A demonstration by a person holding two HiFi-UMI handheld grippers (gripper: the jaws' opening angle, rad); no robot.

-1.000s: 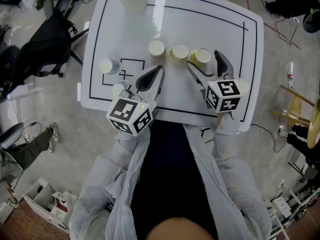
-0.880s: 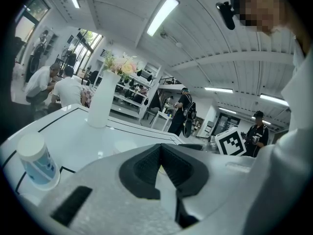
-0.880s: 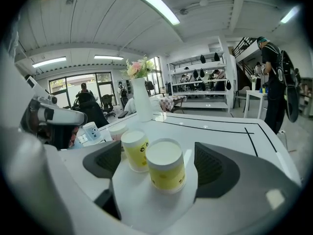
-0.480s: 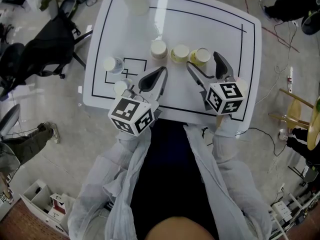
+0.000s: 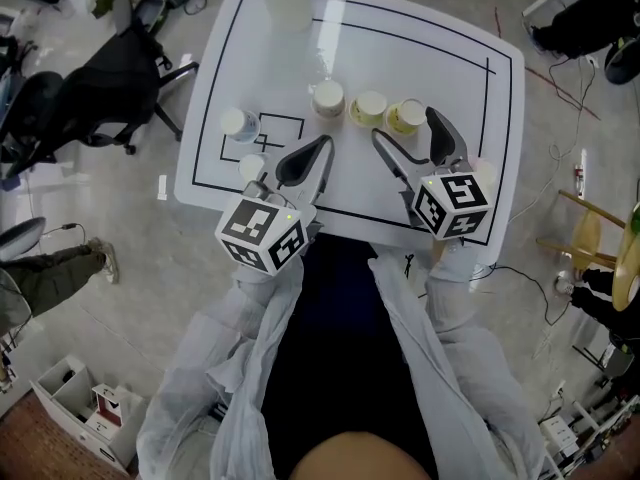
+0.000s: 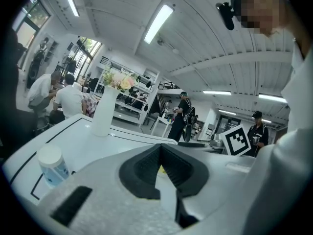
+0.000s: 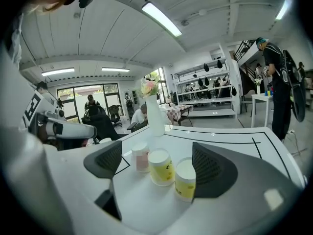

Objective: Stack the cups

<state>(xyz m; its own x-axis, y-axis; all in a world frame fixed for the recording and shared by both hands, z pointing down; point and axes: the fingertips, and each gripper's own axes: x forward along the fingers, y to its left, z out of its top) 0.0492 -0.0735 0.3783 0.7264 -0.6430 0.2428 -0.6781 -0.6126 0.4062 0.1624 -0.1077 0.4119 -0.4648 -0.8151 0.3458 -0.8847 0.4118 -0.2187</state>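
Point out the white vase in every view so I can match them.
Head view: vase at the top edge, centre-left.
Left gripper view: vase left of centre, mid-height.
Right gripper view: vase at centre, behind the cups.
Shared landmark: the black border line running past its base.

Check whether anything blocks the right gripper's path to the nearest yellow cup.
Nothing visible does. The right gripper is open and empty, and the nearest yellow cup stands just ahead, close by its right-hand jaw, with only bare table between. The second yellow cup and the pink cup stand beyond it to the left.
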